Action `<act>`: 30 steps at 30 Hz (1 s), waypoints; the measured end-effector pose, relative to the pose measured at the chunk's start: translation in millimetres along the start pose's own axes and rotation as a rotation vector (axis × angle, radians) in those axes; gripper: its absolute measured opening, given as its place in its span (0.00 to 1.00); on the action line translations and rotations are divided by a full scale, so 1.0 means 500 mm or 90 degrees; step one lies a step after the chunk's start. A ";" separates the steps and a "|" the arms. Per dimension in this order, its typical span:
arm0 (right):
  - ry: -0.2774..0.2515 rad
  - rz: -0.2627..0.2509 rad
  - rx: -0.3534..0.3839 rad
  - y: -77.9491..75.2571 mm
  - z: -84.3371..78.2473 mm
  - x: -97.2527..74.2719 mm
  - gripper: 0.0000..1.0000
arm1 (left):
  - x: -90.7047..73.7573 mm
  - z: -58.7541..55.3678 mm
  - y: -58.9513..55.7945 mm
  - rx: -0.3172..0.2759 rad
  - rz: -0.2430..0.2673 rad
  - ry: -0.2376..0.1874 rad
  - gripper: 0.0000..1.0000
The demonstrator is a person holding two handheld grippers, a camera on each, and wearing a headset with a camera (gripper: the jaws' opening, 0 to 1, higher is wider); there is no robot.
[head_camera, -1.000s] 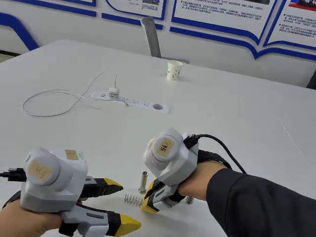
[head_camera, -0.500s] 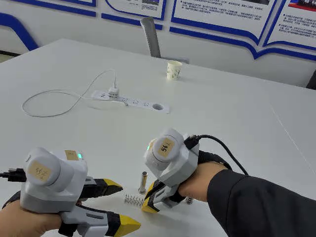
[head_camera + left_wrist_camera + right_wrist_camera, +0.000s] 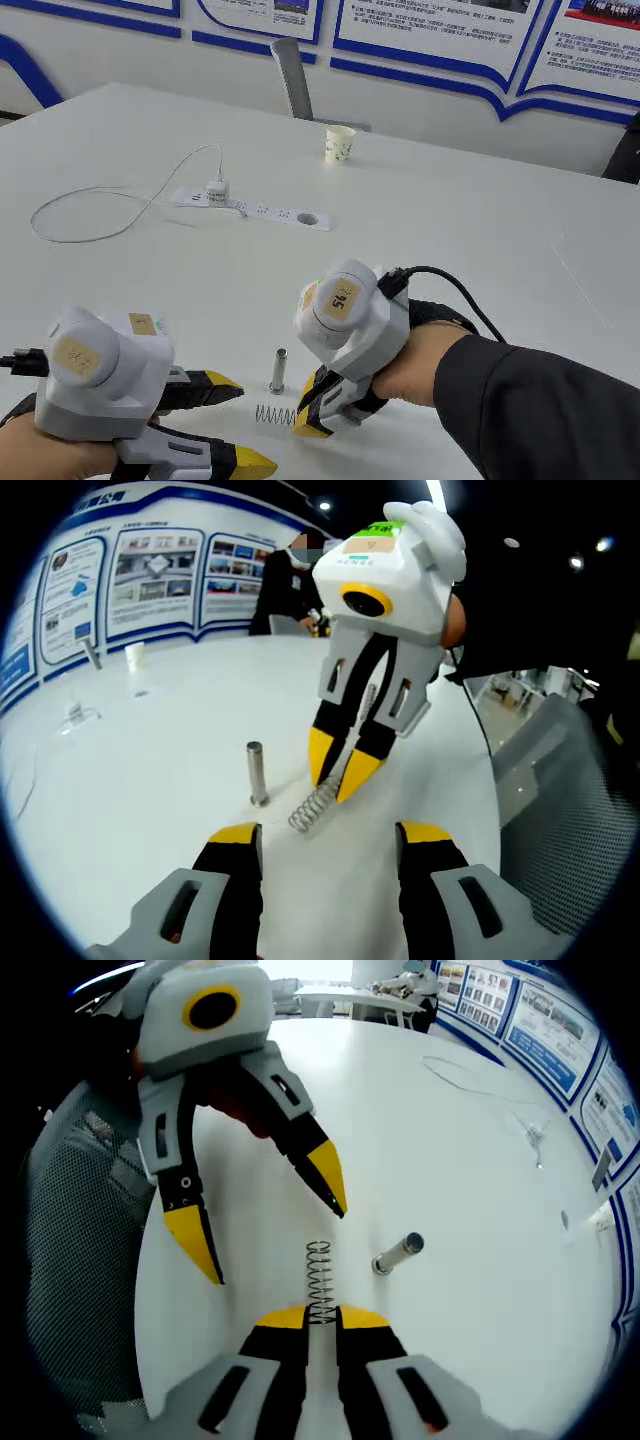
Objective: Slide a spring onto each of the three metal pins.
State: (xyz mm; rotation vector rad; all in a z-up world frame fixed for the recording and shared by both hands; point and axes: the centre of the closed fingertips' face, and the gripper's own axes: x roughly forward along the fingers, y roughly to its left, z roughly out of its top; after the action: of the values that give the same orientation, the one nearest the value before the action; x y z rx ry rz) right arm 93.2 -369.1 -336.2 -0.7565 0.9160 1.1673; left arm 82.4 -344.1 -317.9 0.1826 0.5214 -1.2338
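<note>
One metal pin (image 3: 278, 370) stands upright on the white table (image 3: 450, 230). Just in front of it a spring (image 3: 270, 413) lies nearly flat, with my right gripper (image 3: 312, 420) shut on its right end. In the right gripper view the spring (image 3: 320, 1272) runs forward from my closed right gripper (image 3: 322, 1318), with the pin (image 3: 400, 1253) just beyond it to the right. My left gripper (image 3: 240, 420) is open at the lower left and points at the spring. The left gripper view has the pin (image 3: 256, 773), the spring (image 3: 312, 808) and the right gripper (image 3: 338, 775) ahead of my left gripper (image 3: 330, 835).
A white power strip (image 3: 265, 210) with a plug and a looping white cable (image 3: 90, 200) lies at mid-left. A paper cup (image 3: 340, 143) stands farther back, with a chair (image 3: 290, 75) behind the table. A person (image 3: 290, 580) stands by the wall.
The head camera has shifted, so the whole scene sits a little differently. My right gripper keeps its hold on the spring beside the pin. The left gripper has stayed open and hardly moved.
</note>
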 end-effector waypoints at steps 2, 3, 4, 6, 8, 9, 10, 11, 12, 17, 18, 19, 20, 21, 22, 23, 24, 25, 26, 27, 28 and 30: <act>0.001 0.002 -0.004 0.004 0.000 -0.005 0.11 | 0.000 0.000 -0.001 0.002 -0.003 0.000 0.54; 0.002 0.003 -0.008 0.007 -0.001 -0.008 0.11 | 0.001 0.001 -0.003 0.004 -0.006 0.000 0.53; 0.002 0.004 -0.011 0.010 0.000 -0.010 0.11 | 0.001 0.002 -0.004 0.006 -0.008 -0.001 0.52; 0.001 0.008 -0.015 0.016 0.001 -0.015 0.11 | 0.002 0.003 -0.008 0.011 -0.013 -0.002 0.50; 0.001 0.010 -0.020 0.022 0.003 -0.020 0.11 | 0.003 0.005 -0.013 0.016 -0.019 -0.005 0.48; 0.002 0.011 -0.024 0.024 0.003 -0.021 0.11 | 0.003 0.006 -0.014 0.019 -0.021 -0.005 0.46; 0.001 0.011 -0.027 0.026 0.004 -0.023 0.11 | 0.003 0.007 -0.016 0.022 -0.023 -0.006 0.46; 0.002 0.012 -0.028 0.028 0.004 -0.025 0.11 | 0.003 0.007 -0.017 0.024 -0.024 -0.006 0.45; 0.001 0.013 -0.031 0.030 0.005 -0.027 0.11 | 0.003 0.008 -0.018 0.026 -0.025 -0.007 0.44; 0.001 0.013 -0.046 0.036 0.007 -0.039 0.11 | 0.003 0.014 -0.025 0.040 -0.035 -0.016 0.35; 0.001 0.014 -0.049 0.037 0.007 -0.041 0.11 | 0.003 0.015 -0.027 0.043 -0.039 -0.017 0.33; 0.000 0.013 -0.051 0.038 0.008 -0.043 0.11 | 0.004 0.016 -0.029 0.047 -0.040 -0.018 0.33; 0.000 0.013 -0.053 0.038 0.007 -0.044 0.11 | 0.004 0.017 -0.031 0.049 -0.043 -0.019 0.32; 0.000 0.014 -0.054 0.039 0.007 -0.046 0.11 | 0.004 0.018 -0.032 0.051 -0.044 -0.020 0.31; 0.000 0.015 -0.056 0.040 0.007 -0.047 0.11 | 0.004 0.019 -0.033 0.052 -0.046 -0.021 0.30; 0.000 0.016 -0.060 0.042 0.007 -0.048 0.11 | 0.004 0.020 -0.034 0.055 -0.047 -0.023 0.30; 0.000 0.017 -0.063 0.044 0.007 -0.050 0.11 | 0.004 0.021 -0.034 0.056 -0.047 -0.024 0.29; -0.001 0.017 -0.066 0.046 0.008 -0.051 0.11 | 0.003 0.024 -0.036 0.057 -0.048 -0.027 0.28; -0.001 0.018 -0.068 0.048 0.009 -0.052 0.11 | 0.003 0.025 -0.038 0.058 -0.049 -0.029 0.27; -0.002 0.017 -0.070 0.048 0.010 -0.053 0.11 | 0.003 0.025 -0.038 0.059 -0.050 -0.031 0.26; -0.004 0.017 -0.073 0.049 0.011 -0.055 0.11 | 0.003 0.026 -0.038 0.062 -0.051 -0.032 0.25; -0.006 0.017 -0.076 0.050 0.013 -0.057 0.11 | 0.003 0.029 -0.041 0.065 -0.055 -0.036 0.22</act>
State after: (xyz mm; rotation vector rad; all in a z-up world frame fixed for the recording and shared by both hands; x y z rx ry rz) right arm 66.5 -369.9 -308.4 -0.8365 0.8574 1.2569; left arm 67.6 -358.4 -303.2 0.2136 0.4209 -1.3470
